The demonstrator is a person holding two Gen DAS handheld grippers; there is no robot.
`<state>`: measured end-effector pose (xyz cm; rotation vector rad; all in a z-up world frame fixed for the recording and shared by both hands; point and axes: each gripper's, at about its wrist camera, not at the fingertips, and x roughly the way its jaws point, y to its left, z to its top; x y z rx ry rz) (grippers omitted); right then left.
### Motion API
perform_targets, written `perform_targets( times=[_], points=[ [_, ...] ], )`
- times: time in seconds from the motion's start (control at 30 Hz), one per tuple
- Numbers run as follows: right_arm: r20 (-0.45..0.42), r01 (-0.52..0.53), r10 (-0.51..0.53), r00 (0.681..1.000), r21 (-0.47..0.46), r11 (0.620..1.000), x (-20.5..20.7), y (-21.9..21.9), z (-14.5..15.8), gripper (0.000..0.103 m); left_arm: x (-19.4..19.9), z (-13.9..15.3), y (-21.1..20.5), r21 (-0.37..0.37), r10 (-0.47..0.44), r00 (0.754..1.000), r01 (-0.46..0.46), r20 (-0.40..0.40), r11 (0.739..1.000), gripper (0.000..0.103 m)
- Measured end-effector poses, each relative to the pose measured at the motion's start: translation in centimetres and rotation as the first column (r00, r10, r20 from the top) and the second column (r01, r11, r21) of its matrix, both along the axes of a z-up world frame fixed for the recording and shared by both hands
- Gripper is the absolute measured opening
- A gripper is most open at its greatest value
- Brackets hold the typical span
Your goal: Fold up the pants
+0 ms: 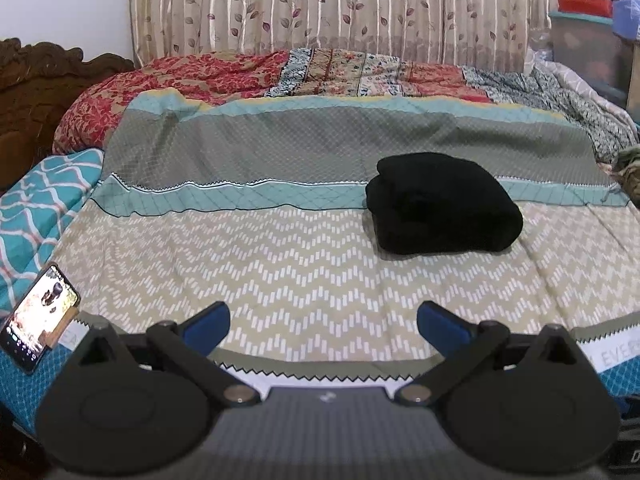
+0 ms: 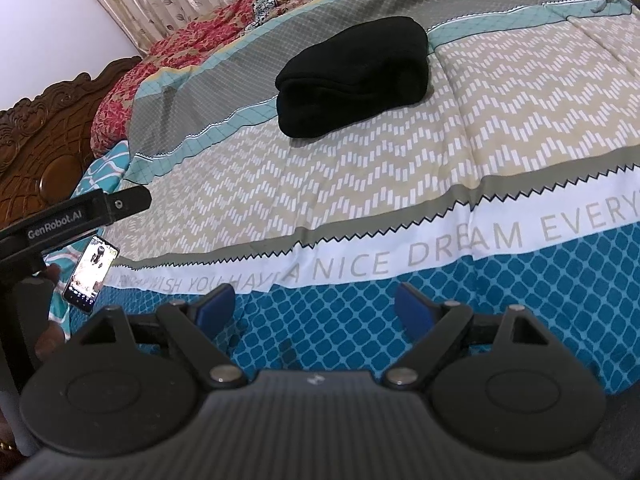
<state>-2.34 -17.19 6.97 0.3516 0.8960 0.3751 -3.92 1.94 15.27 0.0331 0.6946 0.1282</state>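
Note:
The black pants [image 1: 444,204] lie folded into a thick compact bundle on the patterned bedsheet [image 1: 280,264], right of centre. They also show in the right wrist view [image 2: 354,76], far ahead. My left gripper [image 1: 323,326] is open and empty, held back over the bed's near edge. My right gripper [image 2: 315,308] is open and empty, lower, in front of the bed's blue side. The left gripper's body [image 2: 76,210] shows at the left edge of the right wrist view.
A phone [image 1: 38,330] with a lit screen lies at the bed's near left corner, also in the right wrist view [image 2: 91,274]. A teal pillow [image 1: 44,204], a carved wooden headboard [image 2: 44,132], a bunched red floral quilt [image 1: 224,76], curtains and storage boxes [image 1: 588,44] surround the bed.

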Motion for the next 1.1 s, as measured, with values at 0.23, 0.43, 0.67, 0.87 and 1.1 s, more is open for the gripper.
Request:
perform_targets(
  times=[0.23, 0.43, 0.67, 0.87, 1.1],
  points=[
    [-0.008, 0.005, -0.005, 1.000, 0.002, 1.000, 0.0, -0.2, -0.1, 0.089, 0.0, 0.2, -0.4, -0.002, -0.026, 1.000, 0.026, -0.006, 1.000, 0.103],
    [-0.010, 0.005, -0.005, 1.000, 0.004, 1.000, 0.0, -0.4, -0.1, 0.089, 0.3, -0.2, -0.9, -0.007, -0.045, 0.999, 0.045, -0.026, 0.999, 0.103],
    [-0.016, 0.013, -0.013, 1.000, 0.009, 1.000, 0.2, -0.6, -0.3, 0.089, 0.6, -0.9, -0.8, -0.036, -0.041, 0.996, 0.039, -0.078, 0.999, 0.103],
    [-0.021, 0.016, -0.016, 1.000, 0.010, 1.000, 0.2, -0.8, -0.4, 0.089, 0.7, -1.2, -0.9, -0.035, -0.049, 0.994, 0.046, -0.099, 0.998, 0.103],
    [-0.030, 0.020, -0.019, 0.999, 0.012, 1.000, 0.2, -0.8, -0.6, 0.089, 1.0, -1.8, -0.8, -0.042, -0.050, 0.991, 0.045, -0.127, 0.998, 0.103]
  ],
)
